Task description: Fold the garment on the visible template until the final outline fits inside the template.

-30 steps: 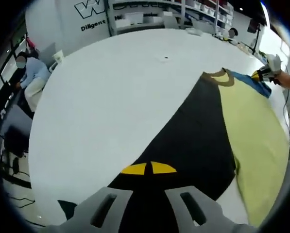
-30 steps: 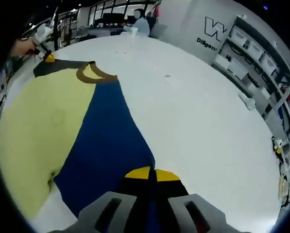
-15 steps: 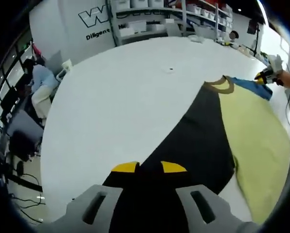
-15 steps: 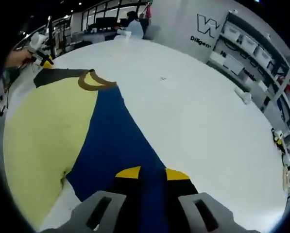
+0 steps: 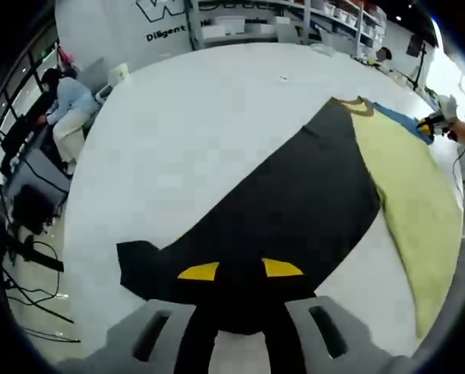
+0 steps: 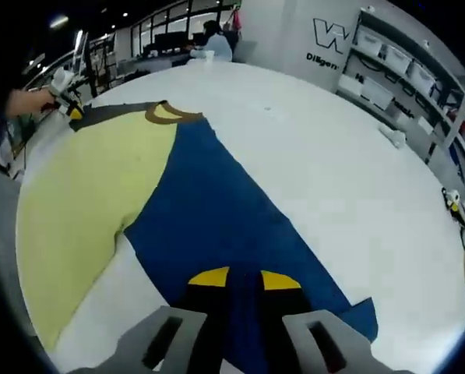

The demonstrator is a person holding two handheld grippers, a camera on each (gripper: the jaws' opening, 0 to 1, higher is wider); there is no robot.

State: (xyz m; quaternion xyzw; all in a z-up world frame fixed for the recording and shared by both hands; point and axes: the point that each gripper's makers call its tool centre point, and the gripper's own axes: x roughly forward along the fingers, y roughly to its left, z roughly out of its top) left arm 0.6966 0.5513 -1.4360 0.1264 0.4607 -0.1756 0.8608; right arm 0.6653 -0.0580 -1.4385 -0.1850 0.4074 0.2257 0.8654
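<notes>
A long-sleeved garment lies spread on the white table (image 5: 185,132). It has a yellow body (image 5: 411,187), a brown collar (image 5: 353,104), a black sleeve (image 5: 294,195) and a blue sleeve (image 6: 216,202). My left gripper (image 5: 240,270) is open over the black sleeve's end, its yellow tips apart with black cloth between them. My right gripper (image 6: 244,278) stands open the same way over the blue sleeve's end. Each gripper shows far off in the other's view, the right gripper (image 5: 428,122) and the left gripper (image 6: 70,105), each held by a hand.
A person (image 5: 61,109) sits beyond the table's edge, beside dark equipment and floor cables. Shelving (image 6: 403,70) with boxes lines the far wall. A small white object (image 6: 396,136) lies on the table near the shelves. Bare tabletop stretches beyond both sleeves.
Both pairs of yellow tips touched one second ago and now stand apart. Both cameras have pulled back and up, so more of each sleeve shows, and the black sleeve's end lies flat.
</notes>
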